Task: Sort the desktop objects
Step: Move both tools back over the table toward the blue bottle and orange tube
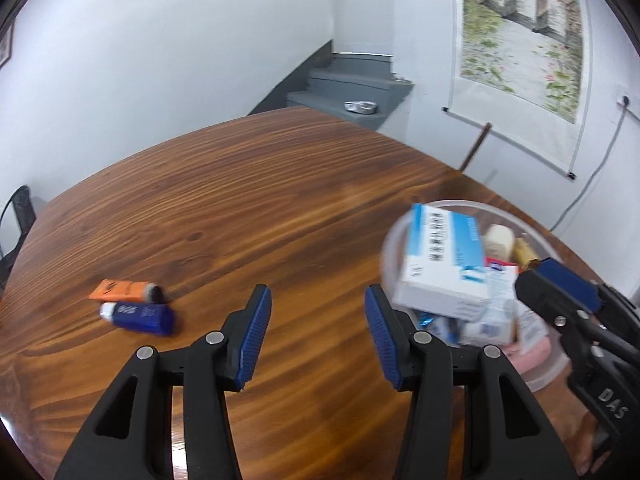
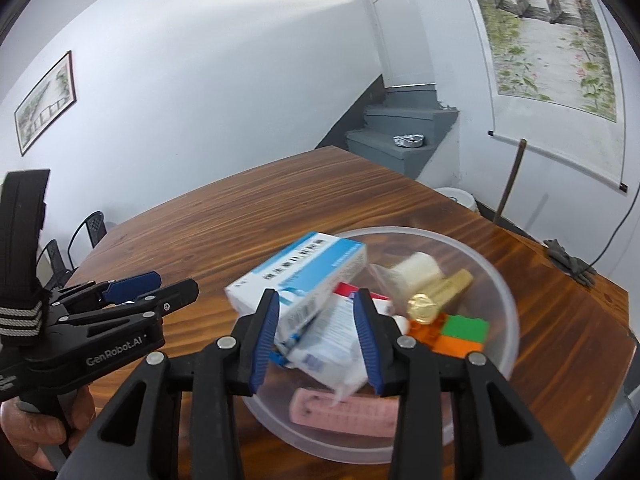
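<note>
Nearest the right wrist camera, the right gripper (image 2: 316, 300) is held over the near rim of the bowl (image 2: 508, 292); its jaws stand part open with nothing pinched, and the boxes lie below and behind them, so no contact can be told. Beside it, the left gripper (image 1: 318, 300) is held over bare table (image 1: 260, 184), jaws about half open and empty. A hand (image 2: 36, 432) is seen on the left gripper's handle.

Inside the bowl, a white-and-blue box (image 2: 300, 276) is tilted on top of a second box (image 2: 336, 344). A pink strip (image 2: 344, 416) lies at the near wall, an orange-and-green brick (image 2: 460, 336) and a gold cylinder (image 2: 440, 292) toward the right, a pale roll (image 2: 416, 268) behind them.

Left of the left gripper, 2 tubes lie on the table, touching: blue (image 1: 140, 316) nearer, orange (image 1: 124, 290) behind. Both are well apart from the bowl.

Beyond the table, grey stairs (image 1: 348, 84) and a wall scroll (image 1: 520, 32) are seen.
</note>
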The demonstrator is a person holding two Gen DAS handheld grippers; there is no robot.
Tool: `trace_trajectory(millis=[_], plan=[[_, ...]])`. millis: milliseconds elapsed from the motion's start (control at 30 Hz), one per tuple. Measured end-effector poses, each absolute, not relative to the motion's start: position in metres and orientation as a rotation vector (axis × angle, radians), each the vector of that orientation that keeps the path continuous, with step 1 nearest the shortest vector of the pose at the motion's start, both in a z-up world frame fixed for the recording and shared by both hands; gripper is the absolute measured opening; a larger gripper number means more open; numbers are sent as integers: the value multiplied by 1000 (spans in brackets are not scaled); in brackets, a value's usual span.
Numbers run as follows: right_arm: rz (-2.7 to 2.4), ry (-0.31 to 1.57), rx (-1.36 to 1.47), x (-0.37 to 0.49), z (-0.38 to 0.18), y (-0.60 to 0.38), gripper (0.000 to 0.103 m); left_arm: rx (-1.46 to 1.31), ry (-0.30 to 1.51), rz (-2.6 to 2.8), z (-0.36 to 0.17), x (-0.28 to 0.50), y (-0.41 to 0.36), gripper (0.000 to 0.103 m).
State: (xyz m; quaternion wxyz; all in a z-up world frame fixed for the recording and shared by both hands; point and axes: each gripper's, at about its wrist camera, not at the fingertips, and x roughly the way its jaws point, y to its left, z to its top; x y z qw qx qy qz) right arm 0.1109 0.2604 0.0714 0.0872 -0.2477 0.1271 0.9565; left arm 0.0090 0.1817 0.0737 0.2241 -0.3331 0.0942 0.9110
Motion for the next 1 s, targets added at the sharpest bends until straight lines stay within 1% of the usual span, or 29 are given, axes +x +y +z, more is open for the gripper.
trace_trajectory(millis=[33,100,133,433,567,667,833,1000], plan=[[2862,375,-736,108,72,255,53,-932,253,2527,73,6,177,52],[2885,371,-727,104,75,245,61,-965,230,2557,68,-3,162,52],[2898,365,-722,101,76,239,63,-978,220,2571,66,-7,155,52],[2994,304,-829,59,77,200,64,-1116,99,2697,45,-38,97,52],[3016,237,-870,37,81,185,64,-1217,-9,2707,33,-55,79,52],[3033,208,-885,21,82,175,65,-1244,-55,2722,29,-61,72,52],[3059,208,-899,4,78,164,65,-1227,-105,2744,30,-65,67,52],[3048,238,-981,-2,62,165,65,-1243,-212,2750,30,-75,63,52]])
